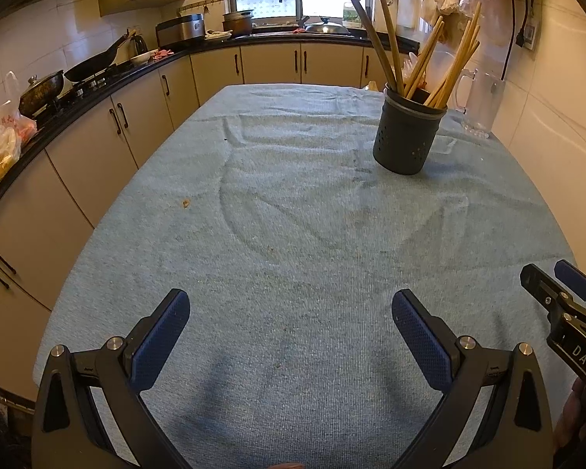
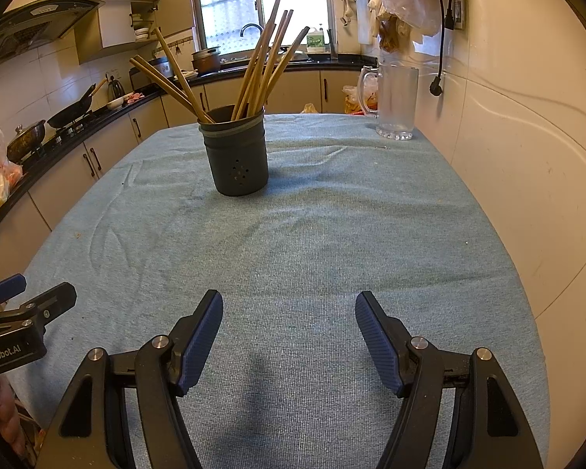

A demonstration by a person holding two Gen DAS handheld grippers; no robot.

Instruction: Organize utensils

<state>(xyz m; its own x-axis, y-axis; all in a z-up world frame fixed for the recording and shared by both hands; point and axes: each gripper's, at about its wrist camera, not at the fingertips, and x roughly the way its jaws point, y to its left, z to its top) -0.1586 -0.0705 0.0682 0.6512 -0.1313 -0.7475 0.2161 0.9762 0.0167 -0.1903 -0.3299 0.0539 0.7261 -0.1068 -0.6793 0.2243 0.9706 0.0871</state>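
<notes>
A dark grey utensil holder [image 1: 408, 133] with drain holes stands upright on the blue cloth at the far right of the table; it also shows in the right wrist view [image 2: 236, 152]. Several wooden chopsticks [image 1: 445, 62] stand in it, fanned out, also seen in the right wrist view [image 2: 261, 66]. My left gripper [image 1: 291, 305] is open and empty, low over the near part of the cloth. My right gripper [image 2: 289, 306] is open and empty, beside the left one near the front edge. Each gripper shows at the edge of the other's view.
The table is covered by a blue cloth [image 1: 293, 215]. A clear glass mug [image 2: 394, 101] stands at the far right corner by the wall. A kitchen counter with pans [image 1: 93, 64] runs along the left and back. A crumb [image 1: 184, 203] lies on the cloth.
</notes>
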